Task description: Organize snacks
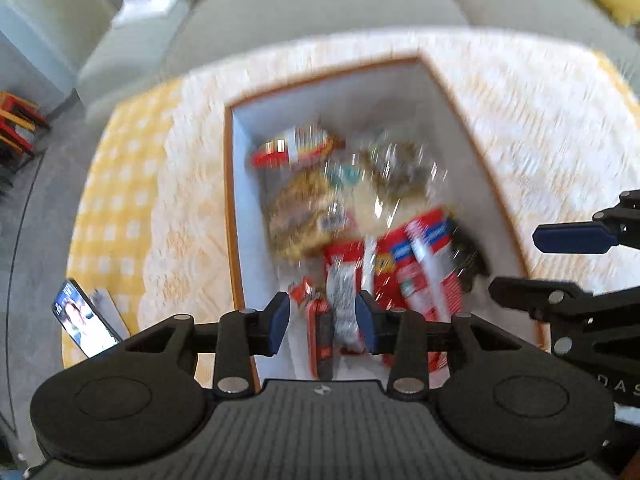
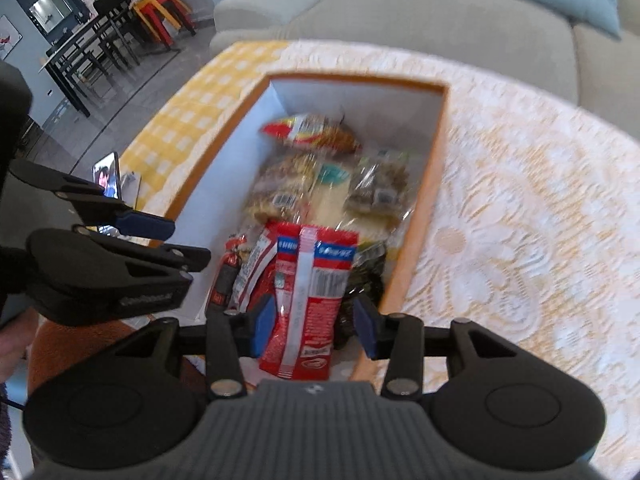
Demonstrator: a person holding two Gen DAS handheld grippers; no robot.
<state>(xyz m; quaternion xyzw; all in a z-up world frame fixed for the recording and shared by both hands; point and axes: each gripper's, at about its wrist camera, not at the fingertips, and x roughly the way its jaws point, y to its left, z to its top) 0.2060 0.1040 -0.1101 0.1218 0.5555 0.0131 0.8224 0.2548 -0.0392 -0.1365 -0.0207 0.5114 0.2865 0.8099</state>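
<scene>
The left gripper (image 1: 322, 322) is hanging over the near end of the box (image 1: 229, 184), at 6 o'clock in its own view. Its jaws are spread apart and are pinching nothing. A grey and white snack packet (image 1: 342, 300) is lying between them, but the picture is too blurry to tell if the pads are touching it. The jaws are probably set wide so a packet can fit in.

The right gripper (image 2: 314, 326) is also hanging over the near end of the box, and its jaws are spread apart too. A tall red packet (image 2: 310, 292) is standing up in the gap between them, with room showing on both sides. It is leaning on the other snacks, so it is likely staying upright that way. A small dark red packet (image 2: 226, 276) is sitting beside it at 9 o'clock.

Farther in, at 12 o'clock, clear bags of snacks (image 2: 280, 188) are lying flat in the middle of the box. A red and yellow bag (image 2: 312, 130) is lying at the far end. The snacks are already inside the box, so the job looks like tidying them into rows.

The box is sitting on a lacy worktop (image 2: 520, 208). A phone (image 2: 107, 178) is propped up at 10 o'clock. A grey sofa (image 2: 400, 12) is sitting beyond.
</scene>
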